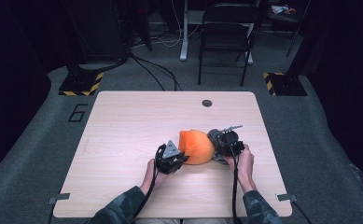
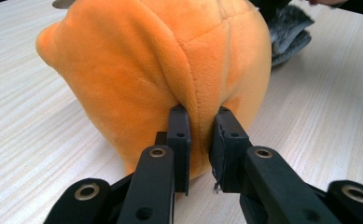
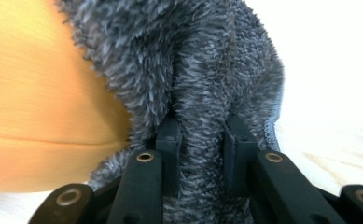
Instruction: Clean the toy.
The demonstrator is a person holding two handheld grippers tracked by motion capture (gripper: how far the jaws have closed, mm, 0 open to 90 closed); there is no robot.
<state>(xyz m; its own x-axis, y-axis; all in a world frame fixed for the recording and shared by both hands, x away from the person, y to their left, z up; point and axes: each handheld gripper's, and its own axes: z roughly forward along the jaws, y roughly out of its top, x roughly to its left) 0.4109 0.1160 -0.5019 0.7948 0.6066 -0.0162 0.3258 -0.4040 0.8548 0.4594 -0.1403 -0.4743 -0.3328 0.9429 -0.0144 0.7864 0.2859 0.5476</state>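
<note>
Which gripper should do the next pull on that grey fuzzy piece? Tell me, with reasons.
Right, probably. The right gripper is already shut on the grey fuzzy piece, a fold pinched between its pads. The left gripper is clamped on the orange plush, so it looks better suited to anchoring on the table.

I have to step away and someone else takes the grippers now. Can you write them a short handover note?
Left gripper: shut on a fold of the orange plush.
Right gripper: shut on the grey fuzzy fabric.
Both pieces lie touching, side by side, at the near middle of the table.
Done: both are gripped.
Left: cannot tell from here whether they are one item or two; keep both grips until that is clear.
</note>
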